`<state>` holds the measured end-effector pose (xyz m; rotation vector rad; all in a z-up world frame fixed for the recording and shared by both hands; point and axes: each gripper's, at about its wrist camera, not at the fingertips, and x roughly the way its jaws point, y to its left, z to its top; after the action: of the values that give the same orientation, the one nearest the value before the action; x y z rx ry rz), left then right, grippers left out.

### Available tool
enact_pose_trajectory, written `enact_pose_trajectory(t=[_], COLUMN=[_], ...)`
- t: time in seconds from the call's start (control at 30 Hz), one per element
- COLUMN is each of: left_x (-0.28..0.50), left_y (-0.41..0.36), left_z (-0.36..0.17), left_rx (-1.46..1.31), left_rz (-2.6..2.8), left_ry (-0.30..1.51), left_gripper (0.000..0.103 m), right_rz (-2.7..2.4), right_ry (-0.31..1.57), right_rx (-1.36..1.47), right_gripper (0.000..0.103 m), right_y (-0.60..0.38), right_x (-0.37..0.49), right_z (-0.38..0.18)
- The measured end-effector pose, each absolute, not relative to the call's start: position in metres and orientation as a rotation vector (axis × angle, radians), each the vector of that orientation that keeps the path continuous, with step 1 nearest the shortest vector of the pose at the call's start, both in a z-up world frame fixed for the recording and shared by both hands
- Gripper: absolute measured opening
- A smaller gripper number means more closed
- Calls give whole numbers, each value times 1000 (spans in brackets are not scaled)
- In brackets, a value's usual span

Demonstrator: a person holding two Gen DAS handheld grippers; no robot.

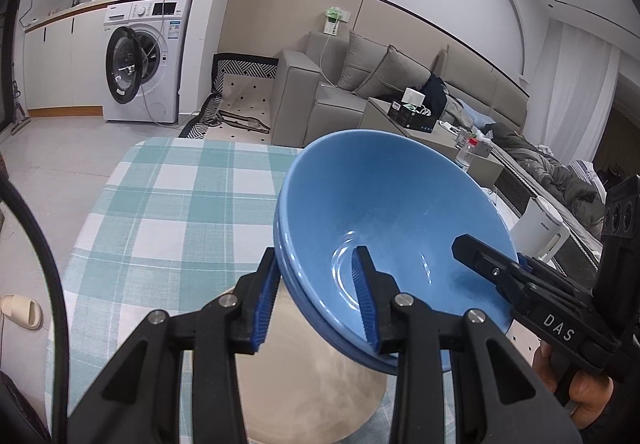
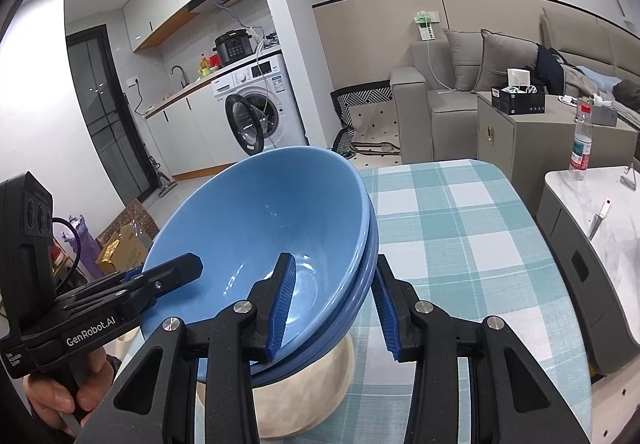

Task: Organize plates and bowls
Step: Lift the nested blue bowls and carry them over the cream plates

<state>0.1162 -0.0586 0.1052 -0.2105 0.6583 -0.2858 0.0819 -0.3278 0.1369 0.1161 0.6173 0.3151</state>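
Together, two tongs grip three nested blue bowls.

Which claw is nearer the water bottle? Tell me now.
Right. The right claw grips the rim of the blue bowls on the side facing the water bottle; the left claw grips the opposite rim, farther away.

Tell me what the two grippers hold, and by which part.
Both hold the stacked blue bowls by opposite rims: left gripper, right gripper.
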Motion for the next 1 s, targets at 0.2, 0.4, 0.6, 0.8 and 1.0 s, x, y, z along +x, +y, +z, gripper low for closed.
enact_pose_trajectory(t=[0.2,0.4,0.6,0.8,1.0], left_x=[114,115,119,123,125], left_y=[-42,-32,-27,-26,-26], left_z=[99,91,79,68,59], left_rx=[-221,-225,-225,-224,-214], left_rz=[-261,-239,-222,-216,-203], left_ry=[665,679,708,733,760], left_gripper=[35,35,36,36,36], right_rz=[335,351,355,350,352], right_ry=[631,653,686,711,734], right_rx=[111,105,96,94,97], right_gripper=[39,39,39,39,39], right_y=[-309,-296,-288,-285,-282], right_x=[86,93,98,103,107], right_z=[132,125,110,97,85])
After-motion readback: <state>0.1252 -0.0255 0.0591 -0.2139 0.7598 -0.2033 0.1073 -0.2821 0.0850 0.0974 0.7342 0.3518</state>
